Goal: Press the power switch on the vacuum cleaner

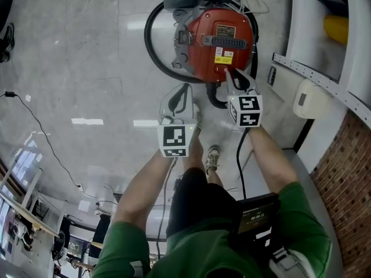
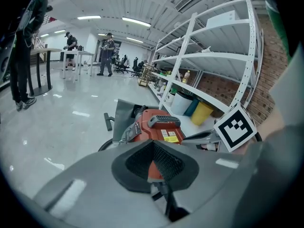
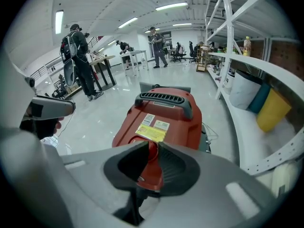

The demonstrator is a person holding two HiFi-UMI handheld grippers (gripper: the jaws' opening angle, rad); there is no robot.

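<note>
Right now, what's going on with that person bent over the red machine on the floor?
A person stands over a red vacuum cleaner with a two-jaw gripper in each hand. The right gripper, jaws together, points at the near edge of the vacuum's housing, seemingly going for the power switch; whether it touches is unclear. The left gripper, also closed and empty, hangs over the floor beside the black hose.

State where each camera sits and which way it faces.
Head view: on the head, facing steeply down at the vacuum cleaner; forearms, left tool, right tool show.
Left gripper view: on the left tool, facing vacuum cleaner and shelving; own jaws, right tool show.
Right gripper view: on the right tool, close over the vacuum cleaner; own jaws, left tool show.
All share the vacuum cleaner.
</note>
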